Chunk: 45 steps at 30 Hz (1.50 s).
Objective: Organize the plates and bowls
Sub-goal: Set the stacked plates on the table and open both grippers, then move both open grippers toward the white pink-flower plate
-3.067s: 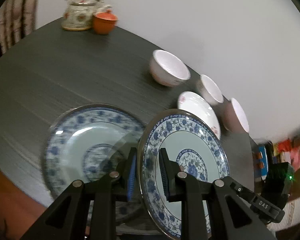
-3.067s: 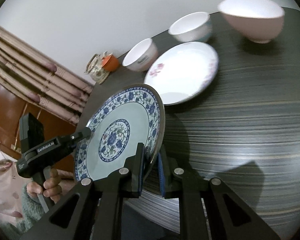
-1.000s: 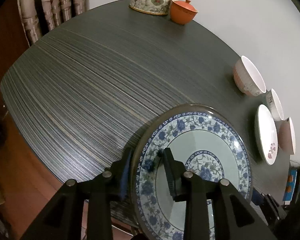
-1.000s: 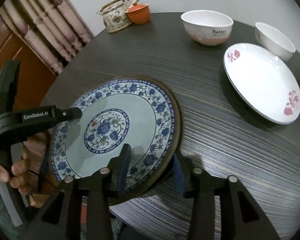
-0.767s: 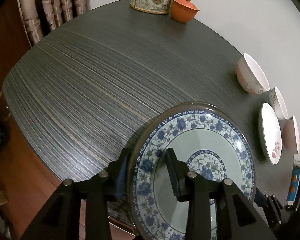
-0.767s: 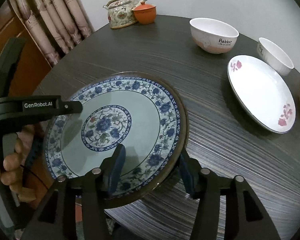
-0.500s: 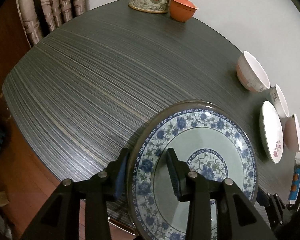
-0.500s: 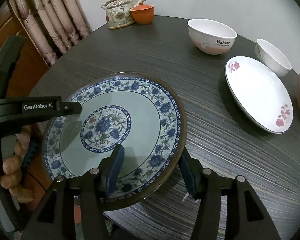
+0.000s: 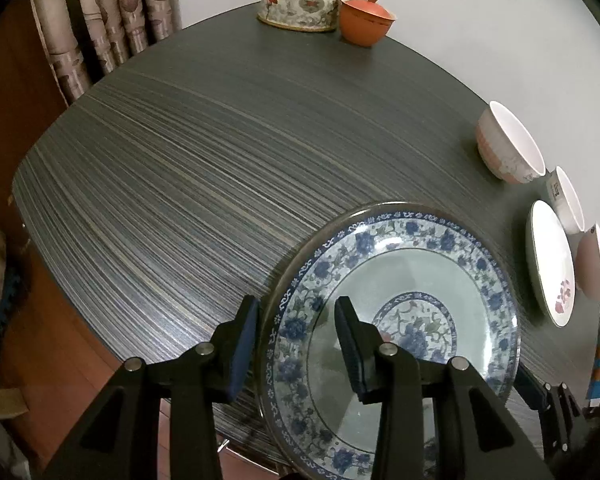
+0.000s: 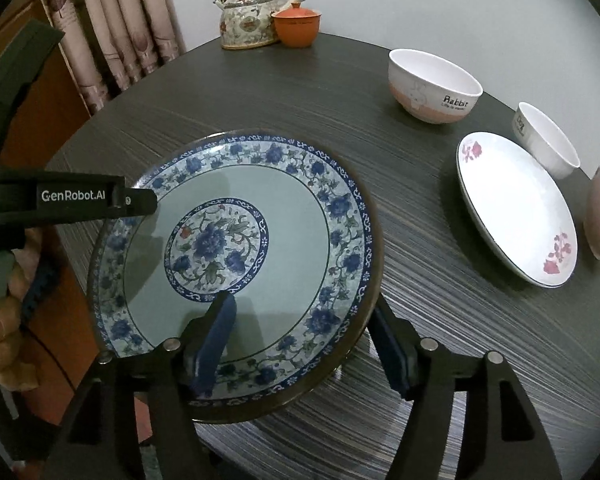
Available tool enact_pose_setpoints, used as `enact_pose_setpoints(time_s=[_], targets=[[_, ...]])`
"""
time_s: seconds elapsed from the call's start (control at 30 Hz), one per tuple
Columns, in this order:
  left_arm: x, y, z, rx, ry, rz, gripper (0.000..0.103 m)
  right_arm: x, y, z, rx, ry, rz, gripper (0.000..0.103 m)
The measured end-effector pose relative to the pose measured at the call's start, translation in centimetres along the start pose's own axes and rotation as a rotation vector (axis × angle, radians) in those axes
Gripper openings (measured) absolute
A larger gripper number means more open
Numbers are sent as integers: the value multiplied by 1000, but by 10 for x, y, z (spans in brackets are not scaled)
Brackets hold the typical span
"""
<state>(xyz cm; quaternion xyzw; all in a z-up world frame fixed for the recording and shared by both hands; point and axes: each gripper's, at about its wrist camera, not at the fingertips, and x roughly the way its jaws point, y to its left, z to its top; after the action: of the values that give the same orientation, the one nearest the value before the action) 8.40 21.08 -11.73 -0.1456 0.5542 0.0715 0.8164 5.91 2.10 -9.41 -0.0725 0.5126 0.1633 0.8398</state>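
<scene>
Sitting on the table: two plates, one blue-patterned plate [image 10: 236, 256] and one white plate [image 10: 516, 208]; three bowls [image 10: 434, 84]; one teapot [image 10: 248, 20]; one orange lidded cup [image 10: 296, 26].

Blue-patterned plate [image 10: 236, 240], earlier held upright, now flat atop second plate; right gripper [image 10: 300, 344] and left gripper [image 9: 296, 340] jaws just opened off rim.

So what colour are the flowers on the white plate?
Pinkish-red flowers on the white plate, clearest in the right wrist view.
</scene>
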Motion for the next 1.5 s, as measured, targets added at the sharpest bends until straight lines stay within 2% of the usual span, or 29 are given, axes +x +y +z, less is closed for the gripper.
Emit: enact_pose_setpoints(time_s=[0.33, 0.63, 0.77, 0.9, 1.03, 1.13, 1.33, 1.5], targets=[[-7, 3, -3, -4, -24, 3, 40, -1, 0, -1, 6, -3, 3, 71], [-27, -6, -5, 30, -141, 21, 40, -9, -11, -3, 71, -24, 46, 71], [-43, -21, -9, 91, -232, 5, 40, -16, -19, -6, 117, -46, 54, 71], [-53, -39, -13, 170, -282, -8, 44, -24, -33, -13, 179, -63, 67, 72], [-57, -57, -20, 232, -298, -32, 44, -35, -46, -23, 223, -92, 62, 73], [-55, -70, -23, 290, -299, -23, 44, -43, -57, -29, 252, -119, 60, 73], [-61, -81, -34, 319, -323, -38, 44, -54, -82, -37, 327, -160, 41, 73], [-66, -88, -40, 345, -340, -52, 44, -61, -119, -42, 435, -189, 23, 73]])
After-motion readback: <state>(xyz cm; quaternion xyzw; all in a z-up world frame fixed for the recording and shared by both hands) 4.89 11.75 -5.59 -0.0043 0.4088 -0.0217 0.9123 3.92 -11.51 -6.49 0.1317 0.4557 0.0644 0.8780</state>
